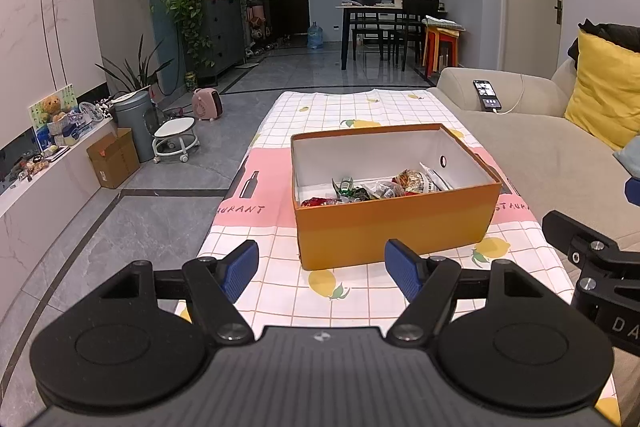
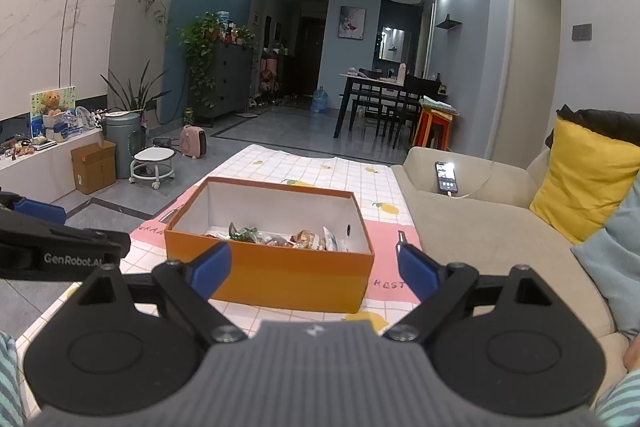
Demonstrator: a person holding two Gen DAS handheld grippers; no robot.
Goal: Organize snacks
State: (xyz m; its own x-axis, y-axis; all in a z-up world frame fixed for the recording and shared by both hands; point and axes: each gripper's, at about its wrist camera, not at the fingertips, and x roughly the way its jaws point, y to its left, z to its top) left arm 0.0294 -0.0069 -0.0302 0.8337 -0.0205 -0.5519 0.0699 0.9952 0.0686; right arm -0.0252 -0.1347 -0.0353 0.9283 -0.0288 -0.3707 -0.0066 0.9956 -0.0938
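Observation:
An open orange cardboard box [image 1: 394,223] stands on a table with a checked lemon-print cloth [image 1: 352,107]. Several snack packets [image 1: 384,187] lie in its bottom. My left gripper [image 1: 322,273] is open and empty, held a little before the box's near wall. In the right wrist view the same box [image 2: 276,277] holds the snacks [image 2: 288,237]. My right gripper [image 2: 312,269] is open and empty, its fingers either side of the box's near wall but short of it. The right gripper's body shows at the left view's right edge [image 1: 592,259]; the left one's at the right view's left edge [image 2: 52,247].
A beige sofa [image 1: 532,147] runs along the table's right side, with a yellow cushion [image 1: 604,91] and a charging phone [image 1: 487,94]. On the floor to the left stand a white stool [image 1: 175,139], a cardboard box [image 1: 114,159], a grey bin [image 1: 134,115] and a pink heater [image 1: 206,103].

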